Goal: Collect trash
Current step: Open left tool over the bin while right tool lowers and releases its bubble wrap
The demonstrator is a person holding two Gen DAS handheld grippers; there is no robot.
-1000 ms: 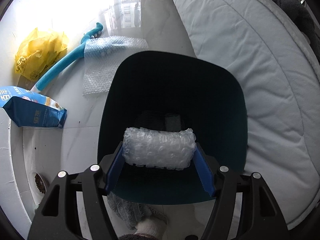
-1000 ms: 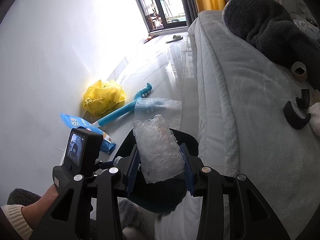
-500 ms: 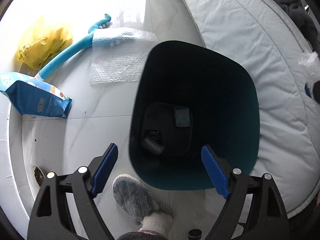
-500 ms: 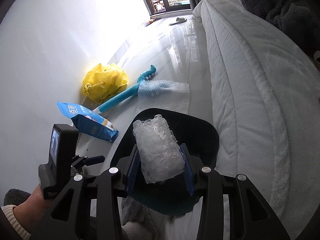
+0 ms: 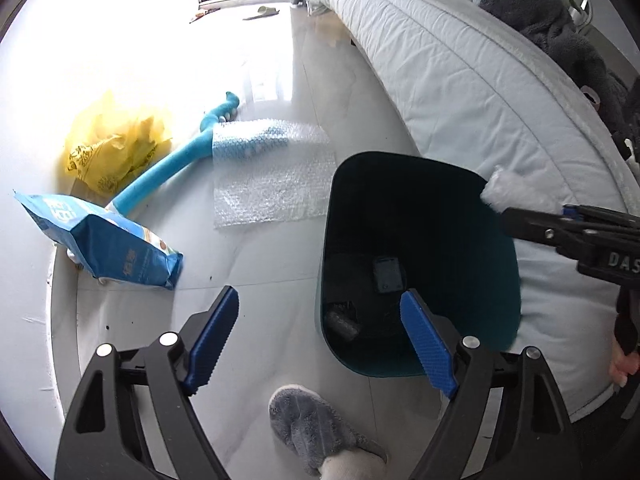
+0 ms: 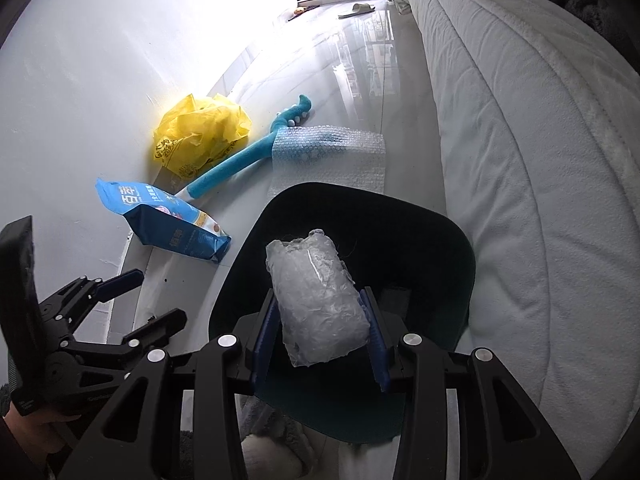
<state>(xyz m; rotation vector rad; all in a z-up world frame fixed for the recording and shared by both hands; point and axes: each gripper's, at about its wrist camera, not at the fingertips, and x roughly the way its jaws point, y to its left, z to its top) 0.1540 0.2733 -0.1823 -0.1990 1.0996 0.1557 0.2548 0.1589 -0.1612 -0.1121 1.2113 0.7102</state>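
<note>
A dark teal trash bin (image 5: 496,280) stands on the floor beside the bed; it also shows in the right wrist view (image 6: 440,248). My right gripper (image 6: 320,320) is shut on a clear bubble-wrap roll (image 6: 316,300) and holds it over the bin's mouth. My left gripper (image 5: 320,336) is open and empty, to the left of the bin above the floor. A flat bubble-wrap sheet (image 5: 272,176), a blue snack bag (image 5: 108,240) and a yellow plastic bag (image 5: 116,148) lie on the floor. Dark items lie at the bin's bottom.
A blue foam toy (image 5: 172,164) lies partly under the sheet. The white bed (image 5: 460,80) runs along the right. A white wall (image 6: 100,80) is on the left. A grey slipper (image 5: 312,424) is on my foot below the gripper.
My left gripper let go of its bubble-wrap roll over the bin, opened, and swung left. My right gripper brought its roll lower, over the bin.
</note>
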